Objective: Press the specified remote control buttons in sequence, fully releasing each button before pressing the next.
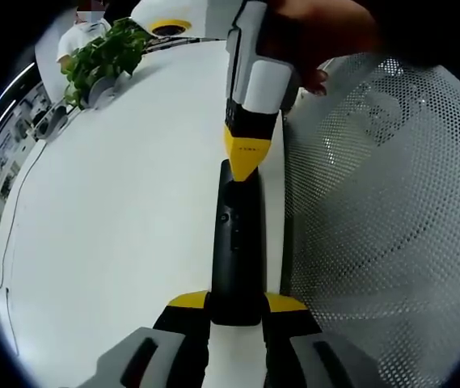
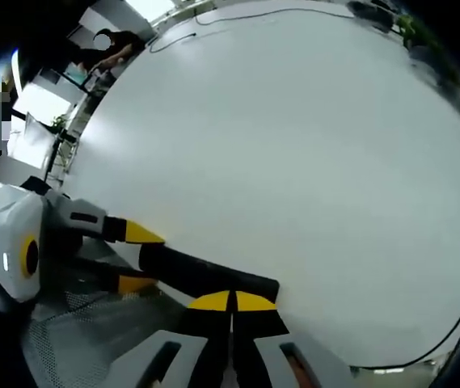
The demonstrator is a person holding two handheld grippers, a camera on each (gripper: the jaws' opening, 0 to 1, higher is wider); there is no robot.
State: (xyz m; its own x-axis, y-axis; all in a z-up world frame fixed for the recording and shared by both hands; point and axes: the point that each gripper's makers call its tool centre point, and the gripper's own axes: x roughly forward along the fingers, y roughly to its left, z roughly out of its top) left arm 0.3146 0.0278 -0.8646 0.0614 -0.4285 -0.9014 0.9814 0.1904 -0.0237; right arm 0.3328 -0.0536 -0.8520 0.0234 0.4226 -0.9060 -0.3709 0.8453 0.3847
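On the white table (image 1: 116, 210), my left gripper (image 1: 236, 311) clamps the black remote (image 1: 236, 250) while my right gripper (image 2: 231, 303), jaws together, presses its 12 o'clock end; sequence progress cannot be judged.

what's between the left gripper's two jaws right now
The near end of the black remote control, clamped by the left gripper in the left gripper view. The right gripper, jaws together, touches its far end.
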